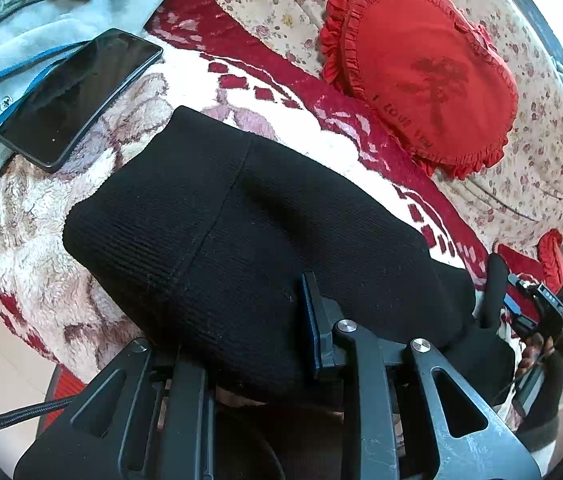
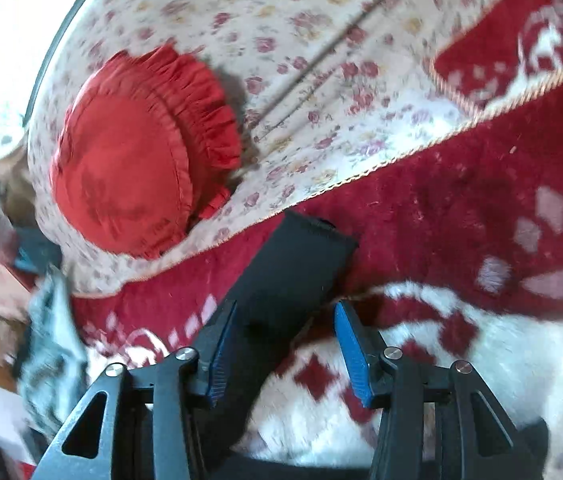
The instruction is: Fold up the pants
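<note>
My left tongs (image 1: 241,344) are closed on the near edge of the black ribbed knit pants (image 1: 217,216); the fabric drapes over one blue-padded finger and hides the other. The pants lie in a thick folded bundle on a fluffy red-and-white patterned blanket (image 1: 33,240). Far left of them, a black smartphone (image 1: 77,96) rests face up, partly on a pale blue garment (image 1: 33,28). Far right, a red heart-shaped ruffled cushion (image 1: 421,84) leans on the floral sofa cover (image 1: 281,0).

My right tongs (image 2: 285,344) stand wide open, gripping nothing. A narrow black strip of the pants (image 2: 293,264) runs between the two blue pads (image 2: 347,340) across the blanket (image 2: 461,208). This view is blurred.
</note>
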`<state>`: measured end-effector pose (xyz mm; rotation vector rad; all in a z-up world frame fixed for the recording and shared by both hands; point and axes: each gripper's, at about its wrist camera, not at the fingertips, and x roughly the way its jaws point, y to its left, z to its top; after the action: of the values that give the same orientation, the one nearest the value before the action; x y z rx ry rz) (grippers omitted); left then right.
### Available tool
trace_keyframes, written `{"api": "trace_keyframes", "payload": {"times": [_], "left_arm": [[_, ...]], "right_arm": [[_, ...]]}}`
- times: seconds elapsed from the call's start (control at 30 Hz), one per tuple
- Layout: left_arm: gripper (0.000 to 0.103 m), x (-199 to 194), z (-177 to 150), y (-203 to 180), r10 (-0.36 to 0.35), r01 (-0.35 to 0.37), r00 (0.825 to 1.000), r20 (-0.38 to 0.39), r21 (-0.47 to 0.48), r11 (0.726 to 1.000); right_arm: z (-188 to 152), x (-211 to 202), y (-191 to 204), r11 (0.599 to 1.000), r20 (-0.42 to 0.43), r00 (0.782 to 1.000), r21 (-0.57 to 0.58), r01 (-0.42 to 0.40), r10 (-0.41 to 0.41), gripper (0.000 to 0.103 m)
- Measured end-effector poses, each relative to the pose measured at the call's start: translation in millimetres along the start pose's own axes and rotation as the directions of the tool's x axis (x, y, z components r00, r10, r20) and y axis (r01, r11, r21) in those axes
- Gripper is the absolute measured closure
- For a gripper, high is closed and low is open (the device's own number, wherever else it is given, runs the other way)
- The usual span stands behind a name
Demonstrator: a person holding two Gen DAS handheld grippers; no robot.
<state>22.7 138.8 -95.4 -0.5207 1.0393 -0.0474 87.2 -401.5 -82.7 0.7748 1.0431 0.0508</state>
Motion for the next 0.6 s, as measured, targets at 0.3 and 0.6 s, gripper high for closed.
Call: {"api": "trace_keyframes", "payload": {"times": [0.3,0.6], "left_arm": [[0.083,-1.0,0.4,3.3,-0.013,0.012,1.000,-0.013,-0.020,1.000],[0.081,-5.8,-6.4,5.0,-0.027,0.027,1.000,-0.012,-0.045,0.999]], "right_arm": [[-6.5,-30.1,26.8,0.981,0.094,0.995,-0.186,0.047,-0.030,0.099],[-71.0,-154.7,-20.0,0.976,0.157,0.986,-0.203,0.083,-0.051,0.099]]}}
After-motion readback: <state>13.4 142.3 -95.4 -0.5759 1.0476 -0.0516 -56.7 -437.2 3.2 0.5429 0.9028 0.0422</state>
